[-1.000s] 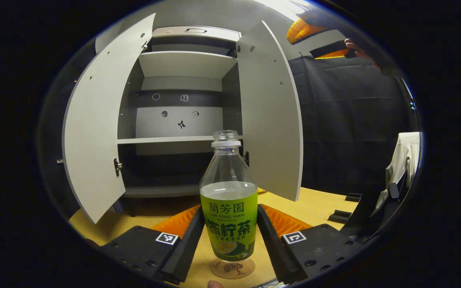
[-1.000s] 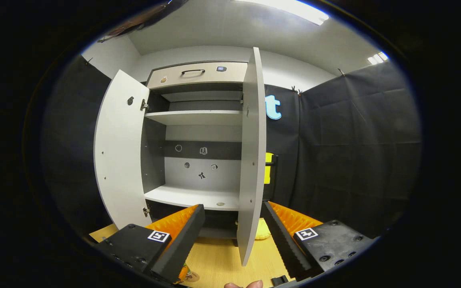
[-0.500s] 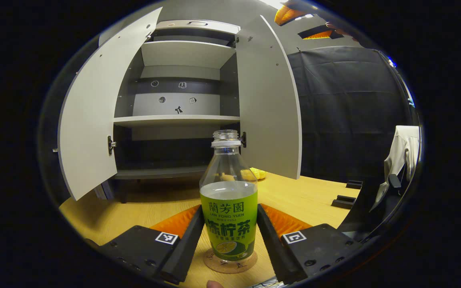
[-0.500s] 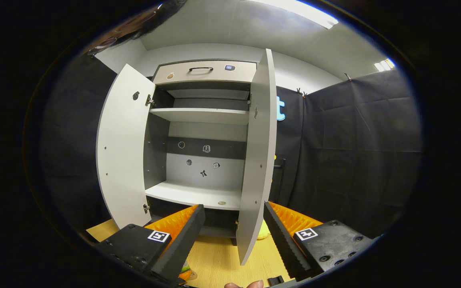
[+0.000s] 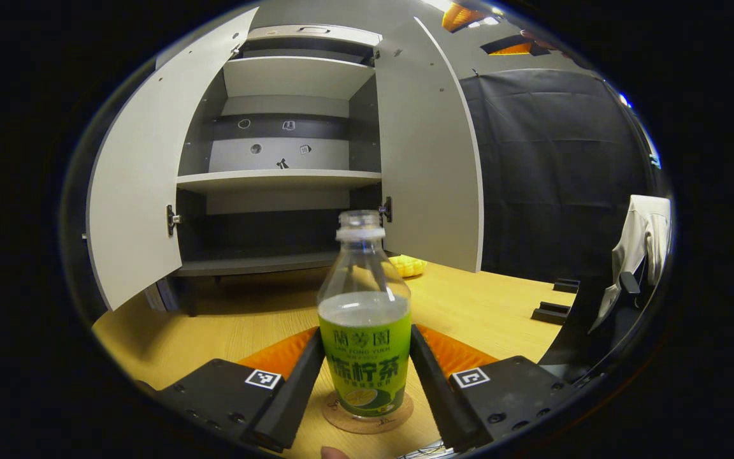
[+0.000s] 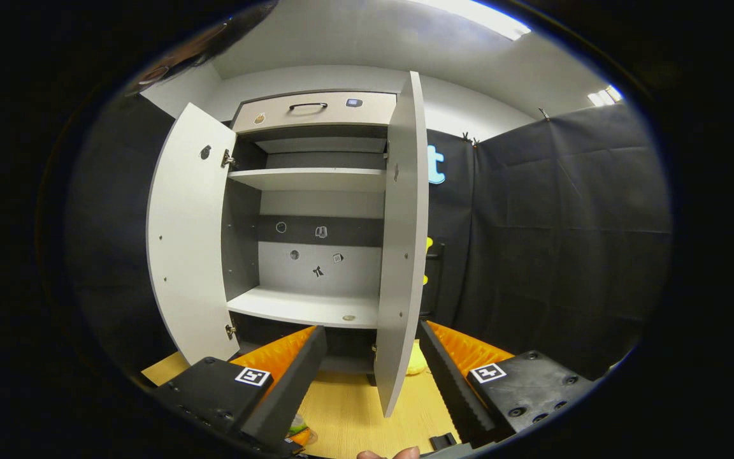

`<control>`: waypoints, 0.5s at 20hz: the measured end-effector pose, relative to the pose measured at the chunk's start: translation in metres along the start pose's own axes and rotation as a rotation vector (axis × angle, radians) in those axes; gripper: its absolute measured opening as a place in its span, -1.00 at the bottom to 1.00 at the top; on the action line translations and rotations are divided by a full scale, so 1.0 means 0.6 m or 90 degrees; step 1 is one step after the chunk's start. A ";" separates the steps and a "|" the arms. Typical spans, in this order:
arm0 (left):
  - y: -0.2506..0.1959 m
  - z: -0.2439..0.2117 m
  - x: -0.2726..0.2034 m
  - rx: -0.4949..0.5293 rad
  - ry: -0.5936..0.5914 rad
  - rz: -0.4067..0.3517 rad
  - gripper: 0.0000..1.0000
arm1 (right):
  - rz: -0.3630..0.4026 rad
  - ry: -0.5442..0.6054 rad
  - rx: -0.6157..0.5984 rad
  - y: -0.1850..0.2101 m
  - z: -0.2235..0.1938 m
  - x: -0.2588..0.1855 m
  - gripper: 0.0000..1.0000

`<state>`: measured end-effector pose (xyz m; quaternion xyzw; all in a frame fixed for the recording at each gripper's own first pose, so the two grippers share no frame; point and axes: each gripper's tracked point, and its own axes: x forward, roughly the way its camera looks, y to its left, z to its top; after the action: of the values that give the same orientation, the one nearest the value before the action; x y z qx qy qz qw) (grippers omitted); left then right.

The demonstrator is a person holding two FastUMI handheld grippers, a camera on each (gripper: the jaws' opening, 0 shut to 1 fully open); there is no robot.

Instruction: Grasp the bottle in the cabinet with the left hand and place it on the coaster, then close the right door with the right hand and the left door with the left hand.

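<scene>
In the left gripper view, the left gripper (image 5: 366, 373) clamps both fingers on the green-labelled bottle (image 5: 364, 319), which stands upright on the round coaster (image 5: 367, 415) directly beneath it. Beyond it, the cabinet (image 5: 278, 182) stands with both doors wide. In the right gripper view, the right gripper (image 6: 372, 373) is spread and holds nothing, with the right door (image 6: 402, 248) edge-on just ahead between its fingers.

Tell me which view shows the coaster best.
The left gripper view: the coaster lies on the wooden table under the green-labelled bottle, between the left gripper fingers. The right gripper view catches only a sliver of it at the bottom edge.
</scene>
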<state>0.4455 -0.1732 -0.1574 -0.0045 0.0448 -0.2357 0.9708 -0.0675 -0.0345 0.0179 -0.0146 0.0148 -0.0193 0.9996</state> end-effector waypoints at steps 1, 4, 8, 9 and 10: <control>0.000 -0.001 -0.001 -0.004 0.006 0.000 0.70 | -0.002 0.000 0.001 -0.001 0.001 0.000 0.95; 0.006 -0.013 -0.005 -0.007 0.024 0.010 0.96 | -0.001 -0.002 0.006 0.000 0.002 -0.001 0.95; 0.002 -0.033 -0.019 -0.010 0.050 -0.001 0.96 | 0.002 -0.002 0.007 0.004 0.002 -0.001 0.96; 0.003 -0.039 -0.025 -0.012 0.057 0.001 0.96 | 0.003 -0.002 0.006 0.005 0.001 -0.002 0.96; 0.006 -0.046 -0.030 -0.016 0.065 0.004 0.97 | 0.004 -0.004 0.006 0.007 0.002 -0.002 0.96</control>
<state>0.4289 -0.1611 -0.1835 -0.0042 0.0973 -0.2316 0.9679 -0.0682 -0.0302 0.0188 -0.0097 0.0117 -0.0161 0.9998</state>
